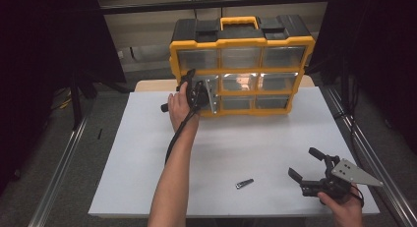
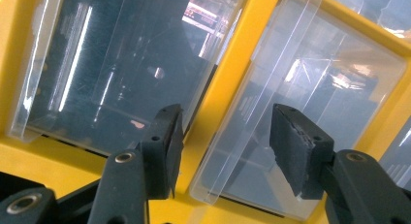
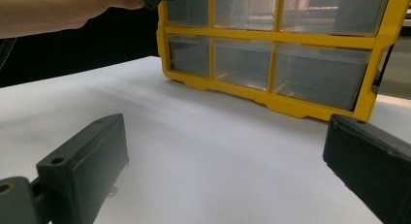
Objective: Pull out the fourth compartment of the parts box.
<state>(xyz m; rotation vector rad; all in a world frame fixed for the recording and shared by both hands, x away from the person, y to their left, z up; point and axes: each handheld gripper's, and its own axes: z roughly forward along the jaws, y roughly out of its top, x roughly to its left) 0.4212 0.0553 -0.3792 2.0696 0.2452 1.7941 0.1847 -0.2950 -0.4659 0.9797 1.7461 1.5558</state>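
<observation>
A yellow and black organiser (image 1: 241, 69) stands upright at the back of the white table, with three rows of clear drawers. My left gripper (image 1: 205, 92) is at the left drawer of its middle row. In the left gripper view the gripper (image 2: 225, 132) has its jaws partly apart. They straddle a yellow divider (image 2: 228, 73) and the raised edge of a clear drawer (image 2: 315, 103), and the pads touch neither. My right gripper (image 1: 305, 163) rests low at the front right with its jaws wide apart. Nothing is between the jaws of that gripper (image 3: 225, 151).
A small metal clip-like object (image 1: 244, 183) lies on the white table top (image 1: 246, 138) near the front, left of the right gripper. The person's left forearm (image 1: 177, 163) crosses the table's middle. Metal rails (image 1: 361, 153) run along both sides of the table.
</observation>
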